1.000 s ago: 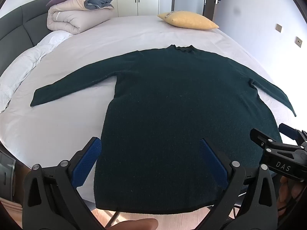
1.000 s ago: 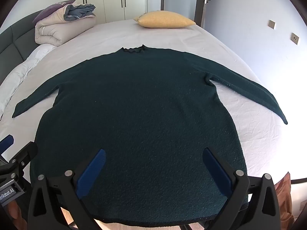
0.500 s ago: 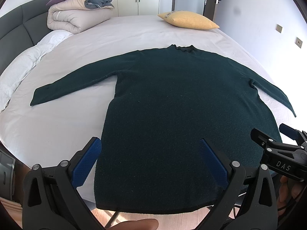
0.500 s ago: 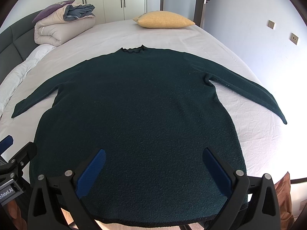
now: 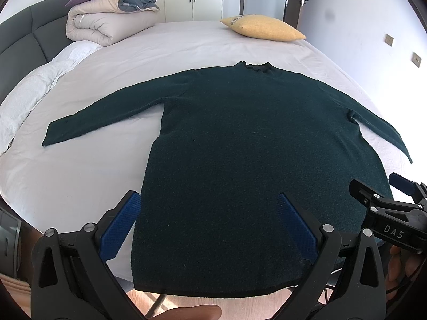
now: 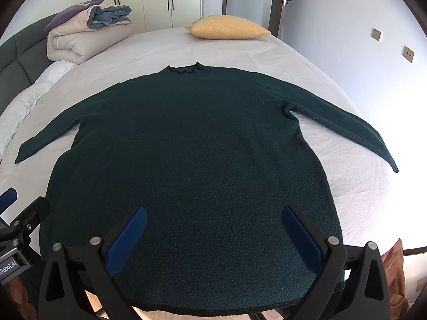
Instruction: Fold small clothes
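Note:
A dark green long-sleeved sweater (image 5: 253, 146) lies flat and face up on the white bed, both sleeves spread out, collar at the far end; it also shows in the right wrist view (image 6: 192, 160). Its hem hangs at the near bed edge. My left gripper (image 5: 208, 218) is open and empty, hovering above the hem's left part. My right gripper (image 6: 213, 229) is open and empty above the hem's middle. The right gripper also shows at the right edge of the left wrist view (image 5: 384, 208), and the left gripper at the left edge of the right wrist view (image 6: 21, 221).
A yellow pillow (image 5: 263, 28) lies at the far end of the bed (image 5: 66, 173). A rolled duvet (image 5: 112, 24) sits at the far left by the grey headboard (image 5: 24, 40). Wardrobe doors and a room door stand behind. Wooden floor shows below the near bed edge.

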Motion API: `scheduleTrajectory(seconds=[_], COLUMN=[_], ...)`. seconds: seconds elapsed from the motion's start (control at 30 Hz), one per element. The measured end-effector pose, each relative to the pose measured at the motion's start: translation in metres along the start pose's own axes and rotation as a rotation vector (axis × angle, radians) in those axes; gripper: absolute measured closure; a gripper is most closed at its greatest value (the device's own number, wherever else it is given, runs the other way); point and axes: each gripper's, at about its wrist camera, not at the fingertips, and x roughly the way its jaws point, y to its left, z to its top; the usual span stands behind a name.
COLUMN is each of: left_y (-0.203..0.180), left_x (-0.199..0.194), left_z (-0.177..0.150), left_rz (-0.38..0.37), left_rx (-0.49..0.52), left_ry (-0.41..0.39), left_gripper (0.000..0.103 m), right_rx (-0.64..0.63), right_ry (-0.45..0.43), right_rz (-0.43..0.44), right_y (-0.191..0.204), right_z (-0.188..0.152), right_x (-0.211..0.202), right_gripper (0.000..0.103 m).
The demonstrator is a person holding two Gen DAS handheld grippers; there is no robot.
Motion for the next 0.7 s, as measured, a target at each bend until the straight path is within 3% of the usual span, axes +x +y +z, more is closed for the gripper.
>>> scheduleTrajectory(seconds=[0.7], left_y=[0.0039], left_x=[0.0021], left_z=[-0.0006], left_rz=[-0.001], left_rx=[-0.003], left_ry=[0.003], left_gripper=[0.000], right_rx=[0.000], right_ry=[0.000], right_rz=[-0.003], right_y=[0.0001], right_z=[-0.0009], right_x=[0.0024], right_gripper=[0.000])
